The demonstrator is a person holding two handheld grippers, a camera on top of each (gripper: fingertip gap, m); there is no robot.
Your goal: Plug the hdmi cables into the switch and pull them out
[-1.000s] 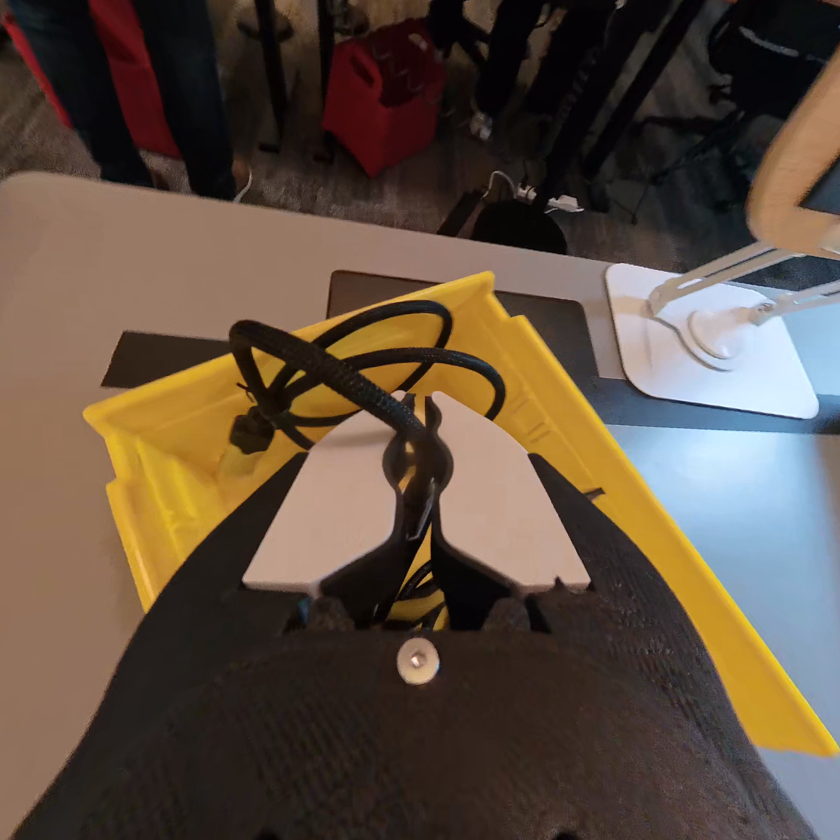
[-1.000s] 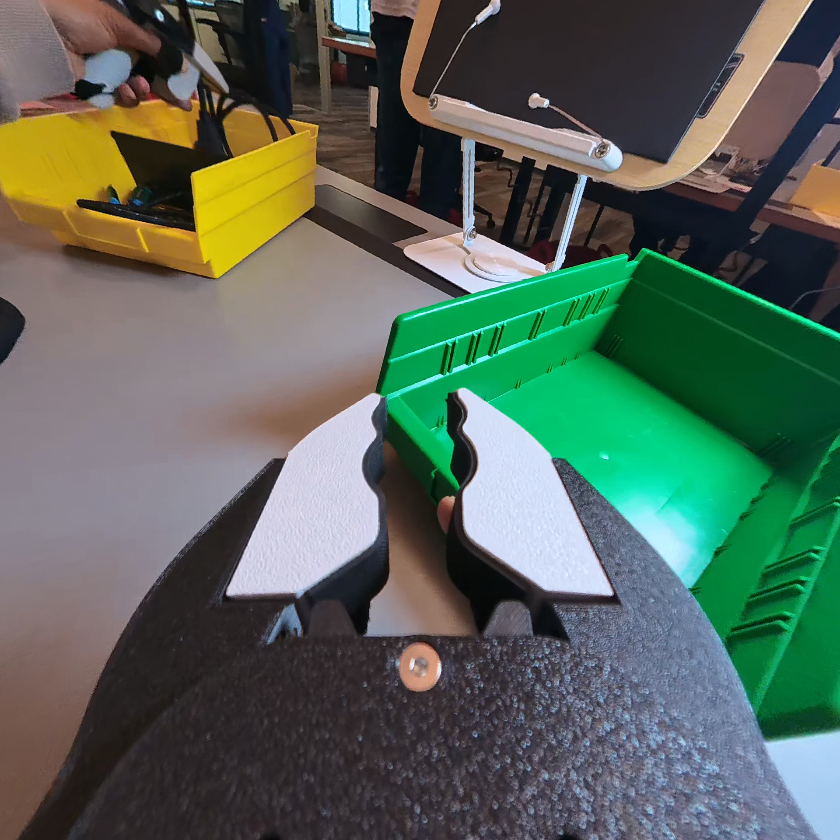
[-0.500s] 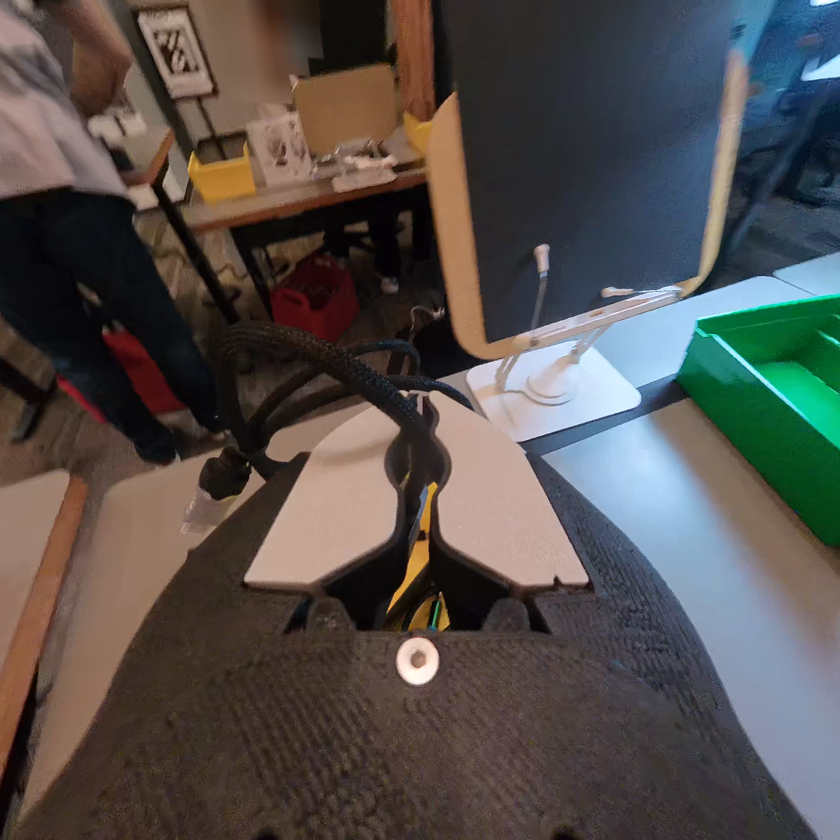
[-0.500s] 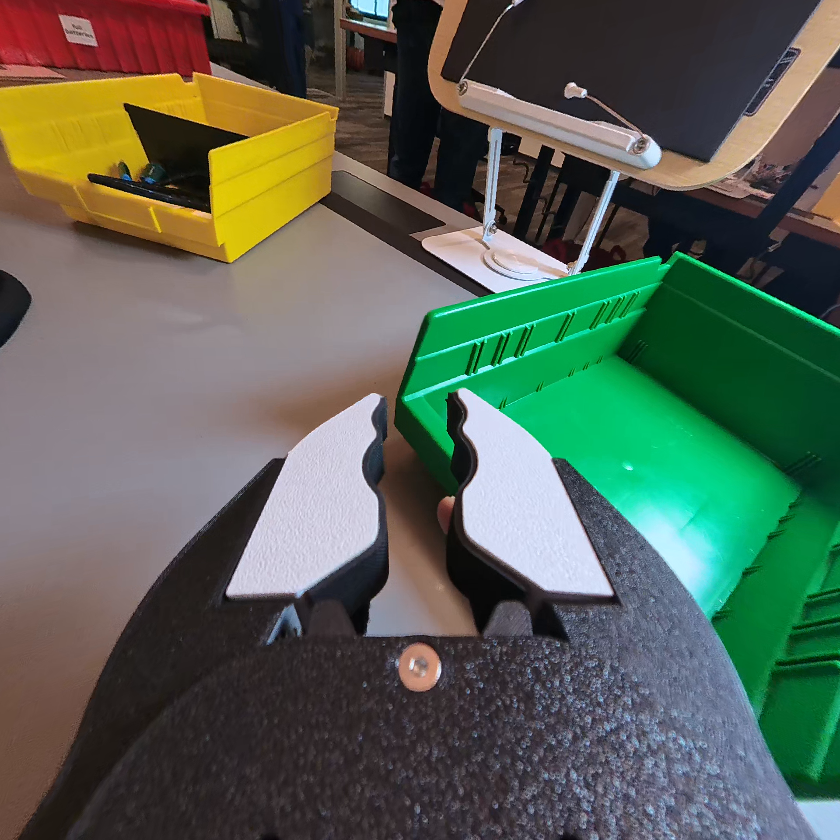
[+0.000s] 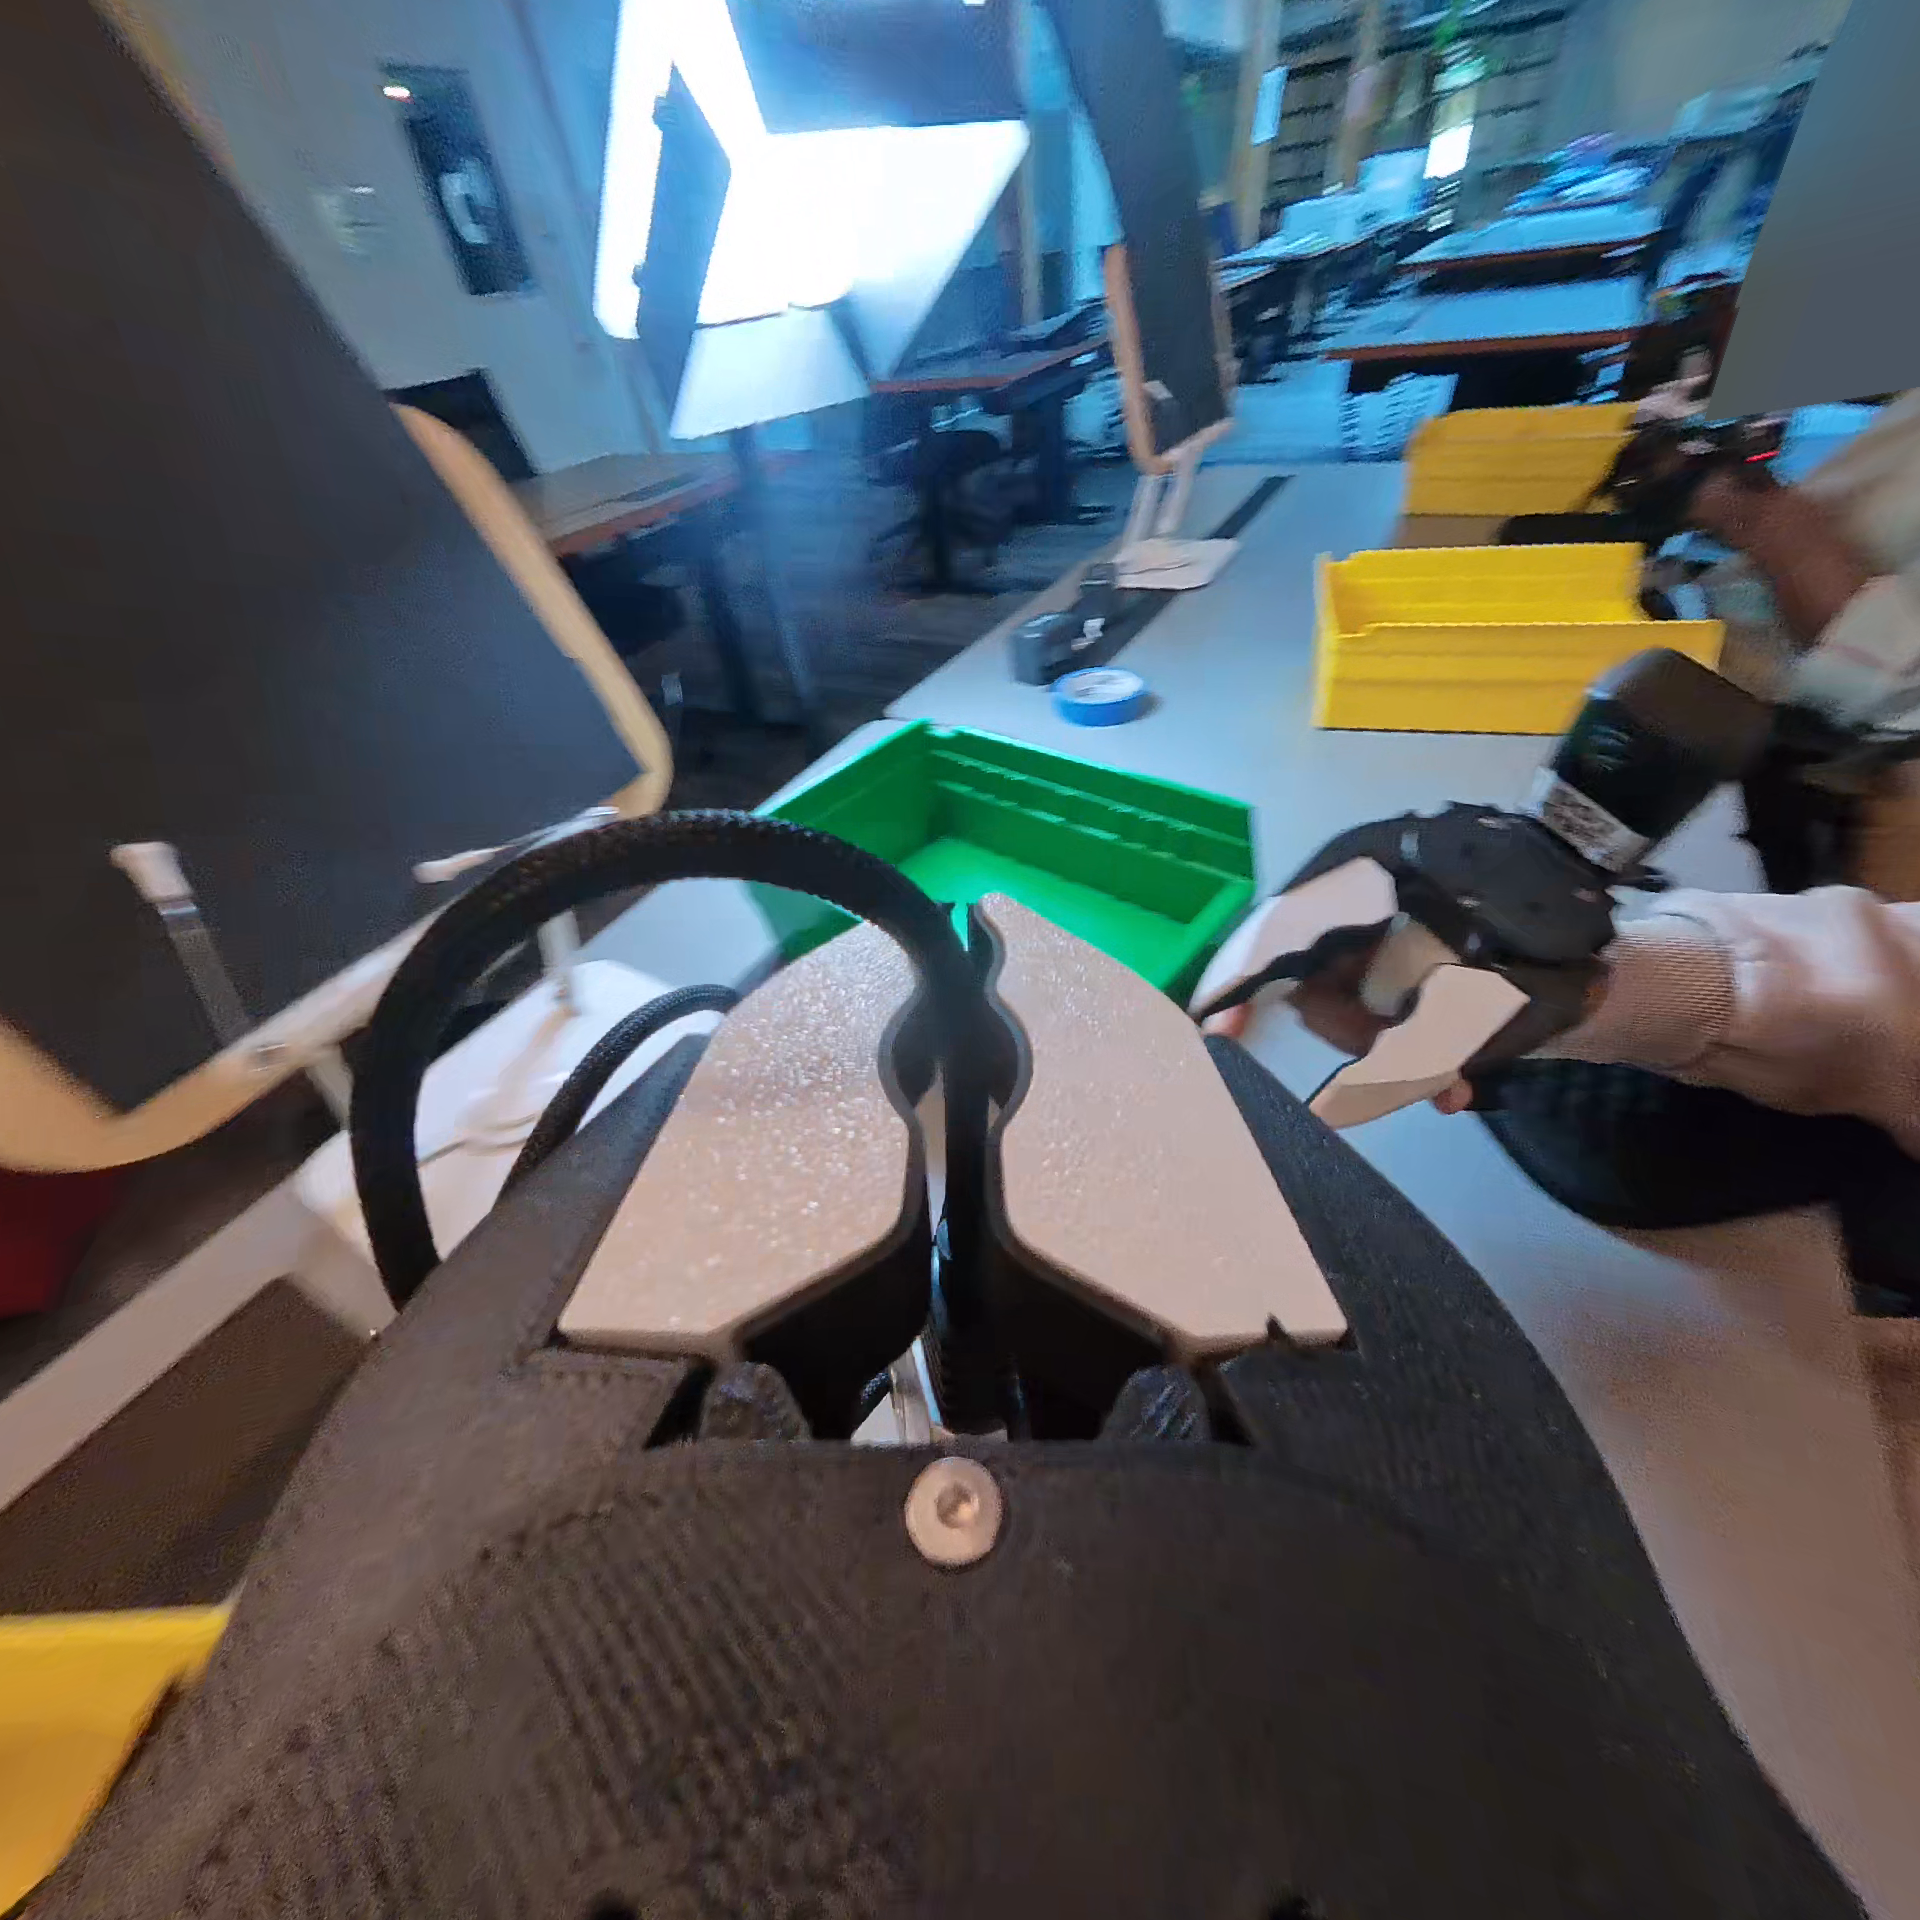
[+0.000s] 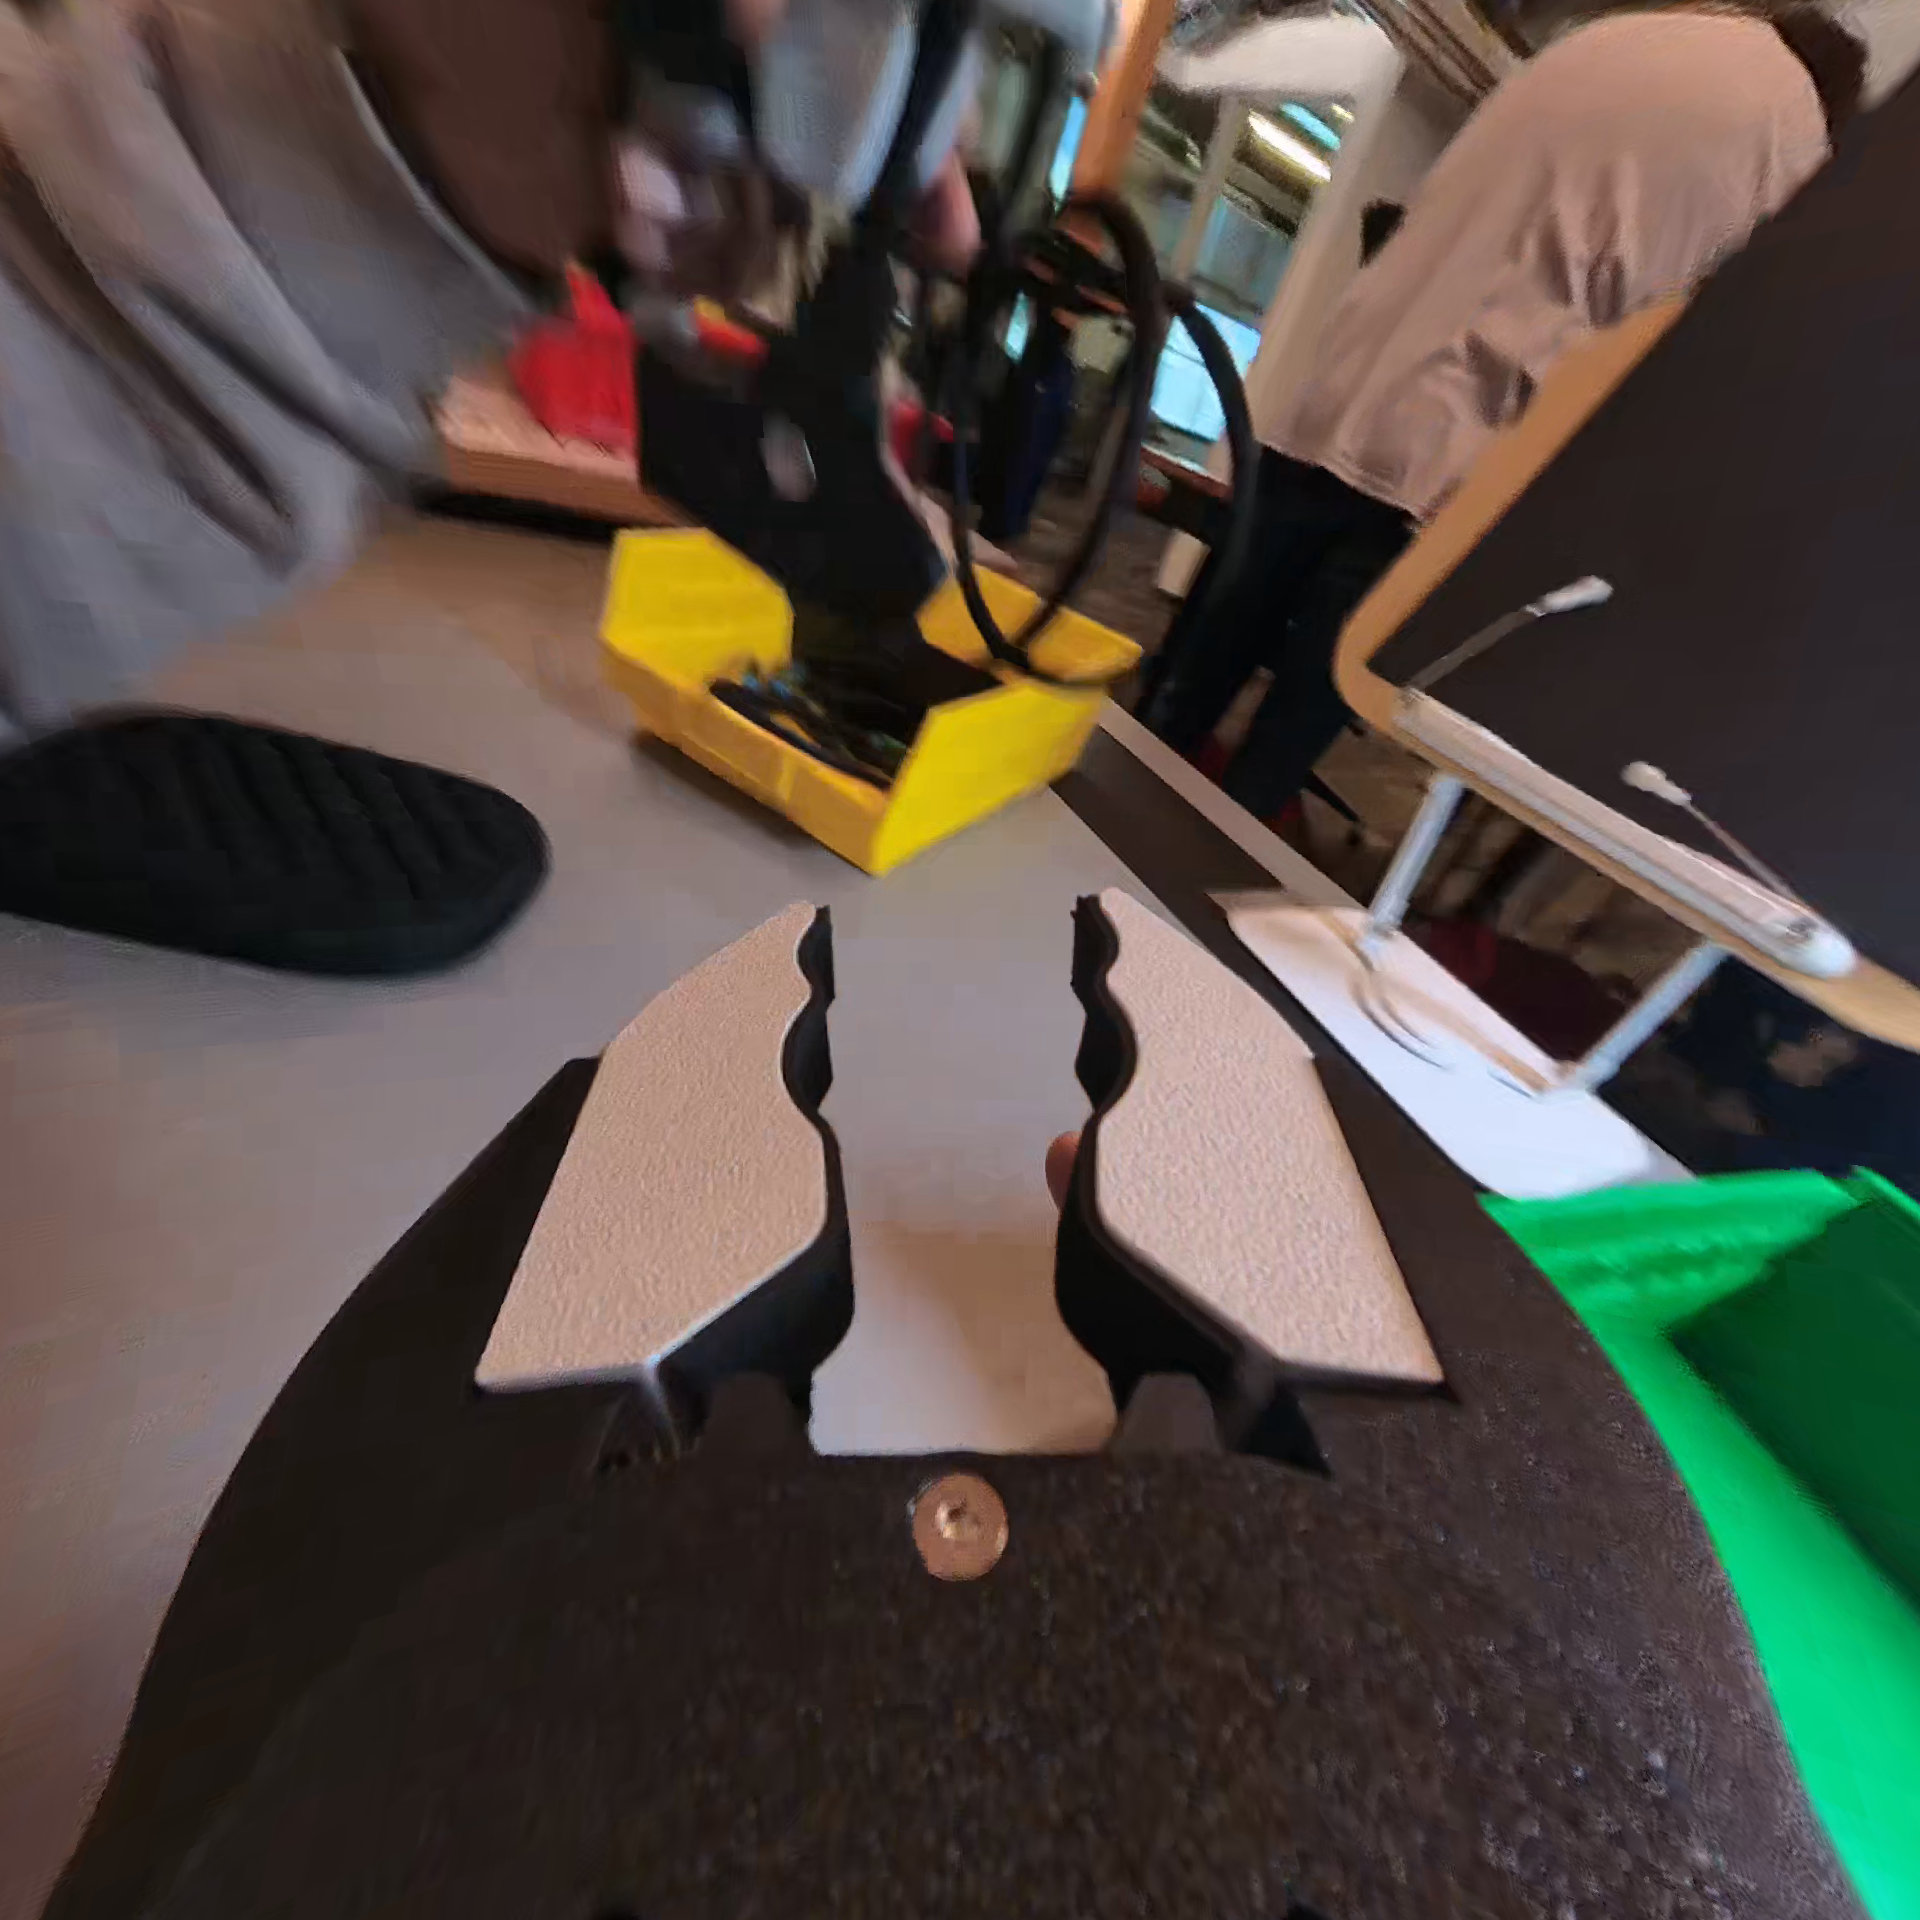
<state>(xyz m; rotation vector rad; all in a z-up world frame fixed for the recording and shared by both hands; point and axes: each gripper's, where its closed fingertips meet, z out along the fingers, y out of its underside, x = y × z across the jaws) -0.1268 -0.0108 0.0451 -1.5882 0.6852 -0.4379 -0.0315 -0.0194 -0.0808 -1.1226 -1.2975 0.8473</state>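
Black textured gripper point(image 5: 971, 920), 2 grey-white fingers point(image 5: 790, 1132), silver screw point(image 5: 953, 1509), pale sleeve point(image 5: 1756, 997)

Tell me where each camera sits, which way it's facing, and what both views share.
Left wrist view: on the left gripper, jaws shut on the cable, looking across the table at the green bin and right gripper; a sleeve shows.
Right wrist view: on the right gripper, jaws open and holding nothing, looking back at the yellow bin and left gripper above it.
Shared: cable, green bin, both grippers.
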